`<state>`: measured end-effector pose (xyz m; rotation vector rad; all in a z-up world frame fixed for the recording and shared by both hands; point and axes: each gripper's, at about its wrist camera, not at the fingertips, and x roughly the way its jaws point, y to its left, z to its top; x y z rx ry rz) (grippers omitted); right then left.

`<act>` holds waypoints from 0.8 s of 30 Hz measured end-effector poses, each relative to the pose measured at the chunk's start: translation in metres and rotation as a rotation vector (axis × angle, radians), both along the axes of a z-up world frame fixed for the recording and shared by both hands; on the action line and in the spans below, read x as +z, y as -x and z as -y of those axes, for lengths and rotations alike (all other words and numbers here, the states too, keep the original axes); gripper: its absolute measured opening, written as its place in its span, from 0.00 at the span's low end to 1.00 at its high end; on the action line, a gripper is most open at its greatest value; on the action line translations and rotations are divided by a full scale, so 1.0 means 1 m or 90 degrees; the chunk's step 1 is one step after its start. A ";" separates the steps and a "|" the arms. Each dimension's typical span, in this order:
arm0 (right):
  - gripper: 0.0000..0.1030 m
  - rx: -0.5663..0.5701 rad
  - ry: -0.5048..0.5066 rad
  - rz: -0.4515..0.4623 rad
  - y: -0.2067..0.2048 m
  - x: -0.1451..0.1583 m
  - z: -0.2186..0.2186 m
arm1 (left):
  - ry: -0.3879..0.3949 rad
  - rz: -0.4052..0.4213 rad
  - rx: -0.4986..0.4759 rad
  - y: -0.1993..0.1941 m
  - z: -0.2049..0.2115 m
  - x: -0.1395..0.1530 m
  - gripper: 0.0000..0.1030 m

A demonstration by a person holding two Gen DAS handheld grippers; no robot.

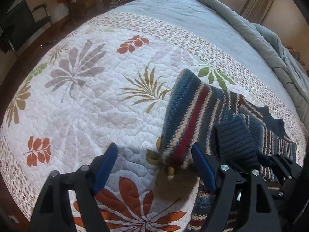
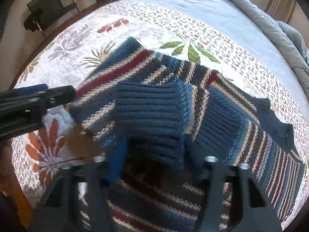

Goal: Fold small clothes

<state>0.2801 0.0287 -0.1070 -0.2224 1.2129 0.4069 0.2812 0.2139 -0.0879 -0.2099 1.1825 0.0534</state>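
A striped knit sweater (image 1: 195, 114) in blue, cream and red lies partly folded on the quilted bed (image 1: 87, 100), its ribbed cuff (image 1: 237, 143) draped toward me. My left gripper (image 1: 154, 166) is open, its blue pads either side of the sweater's near corner and a brown paper tag (image 1: 173, 185). In the right wrist view the sweater (image 2: 251, 135) fills the middle, and the ribbed cuff (image 2: 150, 116) hangs over my right gripper (image 2: 160, 162), whose jaws stand wide apart. The left gripper (image 2: 38, 96) enters from the left, by the sweater's edge.
The floral quilt (image 2: 212, 38) covers the bed. A grey duvet (image 1: 270, 44) is bunched along the far right edge. A dark chair (image 2: 50, 9) stands by the wall beyond the bed, over wooden floor.
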 end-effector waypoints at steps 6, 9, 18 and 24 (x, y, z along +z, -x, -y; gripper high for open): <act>0.15 -0.063 -0.139 -0.033 -0.006 0.016 0.051 | 0.006 -0.005 0.000 0.003 0.001 -0.007 0.77; 0.15 -0.121 -0.227 -0.056 -0.004 0.027 0.098 | 0.013 -0.003 -0.007 0.004 0.009 -0.007 0.77; 0.65 -0.281 -0.082 -0.022 0.032 0.005 0.237 | 0.004 0.009 -0.080 0.007 0.069 -0.001 0.80; 0.63 -0.242 -0.034 -0.022 0.045 0.001 0.244 | 0.002 0.004 -0.101 0.007 0.101 -0.001 0.80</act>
